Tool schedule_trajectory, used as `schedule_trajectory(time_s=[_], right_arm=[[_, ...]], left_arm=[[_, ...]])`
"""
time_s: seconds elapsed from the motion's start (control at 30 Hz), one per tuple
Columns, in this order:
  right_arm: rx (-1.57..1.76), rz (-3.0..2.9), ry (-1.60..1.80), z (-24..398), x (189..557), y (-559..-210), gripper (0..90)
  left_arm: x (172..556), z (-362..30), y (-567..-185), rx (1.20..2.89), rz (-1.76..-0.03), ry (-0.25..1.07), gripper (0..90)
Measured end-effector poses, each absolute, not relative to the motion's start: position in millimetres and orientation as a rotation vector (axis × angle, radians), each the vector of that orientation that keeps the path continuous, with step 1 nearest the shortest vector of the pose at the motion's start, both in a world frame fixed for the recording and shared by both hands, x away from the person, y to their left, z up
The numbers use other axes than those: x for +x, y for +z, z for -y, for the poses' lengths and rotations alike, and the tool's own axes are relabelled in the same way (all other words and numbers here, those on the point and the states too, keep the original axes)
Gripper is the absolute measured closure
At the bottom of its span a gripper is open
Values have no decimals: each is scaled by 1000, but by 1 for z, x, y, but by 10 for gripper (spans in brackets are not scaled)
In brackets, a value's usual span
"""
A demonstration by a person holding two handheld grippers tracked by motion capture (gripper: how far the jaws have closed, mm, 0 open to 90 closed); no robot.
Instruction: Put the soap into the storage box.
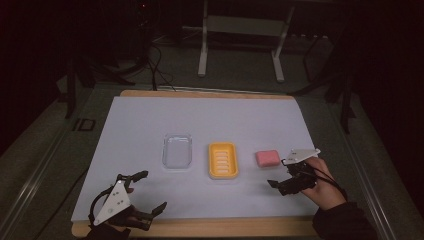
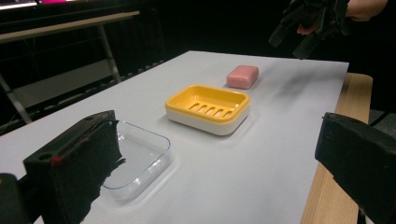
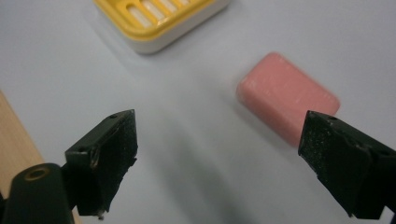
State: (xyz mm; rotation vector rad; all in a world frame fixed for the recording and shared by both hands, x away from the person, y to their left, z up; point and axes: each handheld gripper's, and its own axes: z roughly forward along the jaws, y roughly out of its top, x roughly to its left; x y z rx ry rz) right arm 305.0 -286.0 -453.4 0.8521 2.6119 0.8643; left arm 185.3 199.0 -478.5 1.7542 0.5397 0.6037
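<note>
Glossy plastic soap dish (image 2: 208, 110), clear tray (image 2: 140, 161), matt pink soap (image 3: 286, 95).

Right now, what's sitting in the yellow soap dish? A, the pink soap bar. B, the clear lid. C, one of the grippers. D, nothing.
D: the yellow soap dish shows only its bare slots, with the pink soap bar lying on the table to its right and the clear lid to its left.

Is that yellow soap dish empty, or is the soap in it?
Empty. The dish shows only its bare slots; the pink soap lies on the table beside it.
</note>
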Motion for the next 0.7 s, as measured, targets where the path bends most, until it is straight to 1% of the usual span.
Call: schedule_trajectory(time_s=[0.37, 0.47, 0.7], right_arm=[[972, -2731, 721, 289, 310, -454, 120], [1051, -2812, 651, 290, 312, -454, 120], [1080, -2887, 507, 290, 315, -456, 120]], left_arm=[[186, -198, -479, 1759, -538, 602, 6], [186, -198, -479, 1762, -537, 603, 6], [186, -198, -480, 1766, -536, 599, 6]])
